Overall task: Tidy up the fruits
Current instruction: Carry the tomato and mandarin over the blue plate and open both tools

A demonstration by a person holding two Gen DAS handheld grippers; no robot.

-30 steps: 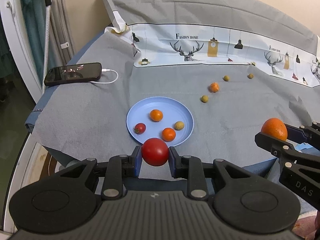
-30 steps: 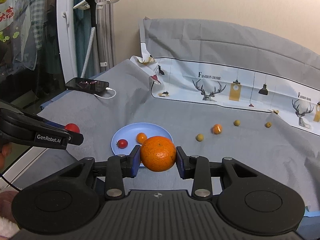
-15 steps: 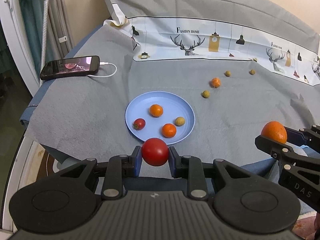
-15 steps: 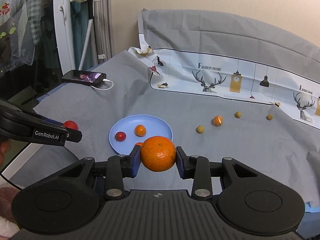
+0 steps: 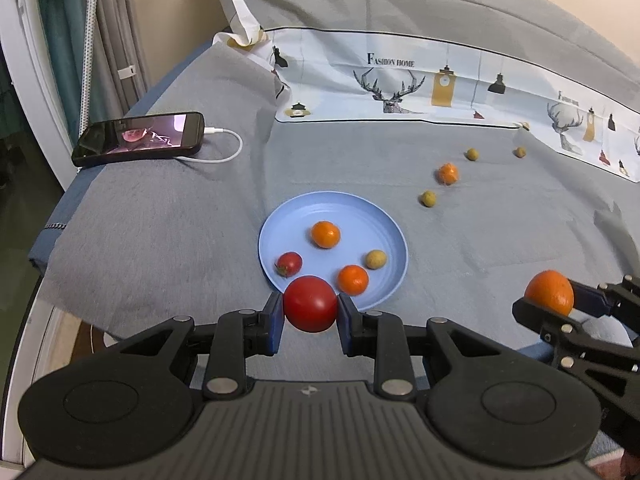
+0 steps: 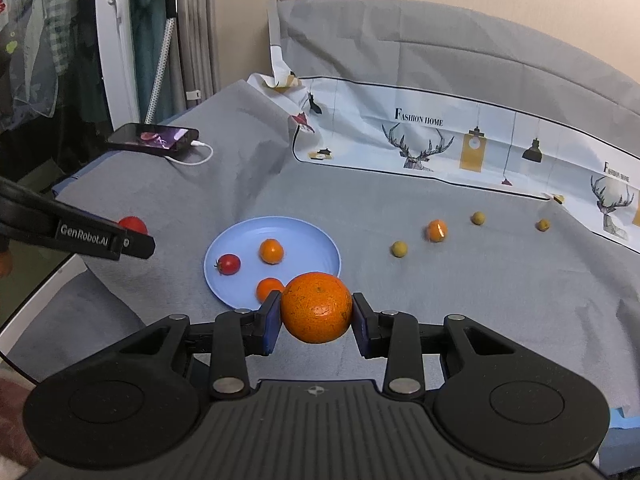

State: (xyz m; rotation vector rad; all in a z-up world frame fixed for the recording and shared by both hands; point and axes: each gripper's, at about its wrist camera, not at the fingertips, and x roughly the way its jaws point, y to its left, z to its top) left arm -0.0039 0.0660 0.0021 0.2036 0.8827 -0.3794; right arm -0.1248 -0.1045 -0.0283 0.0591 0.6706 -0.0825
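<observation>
Both grippers have advanced toward the plate (image 5: 394, 240); left gripper (image 5: 310, 312) clamps a tomato (image 5: 310, 303); right gripper (image 6: 316, 318) clamps an orange (image 6: 316, 307).

A black phone (image 5: 138, 138) lies screen-up on the grey cloth (image 5: 160, 232), a white cable (image 5: 224, 148) plugged into it. Right of the phone, a deer-printed sheet (image 5: 440, 84) spreads. Behind the phone hang curtains (image 6: 192, 32).

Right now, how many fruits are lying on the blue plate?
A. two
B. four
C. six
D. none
B: the left wrist view shows the blue plate carrying four fruits, two small oranges, one small tomato and one yellowish fruit.
</observation>
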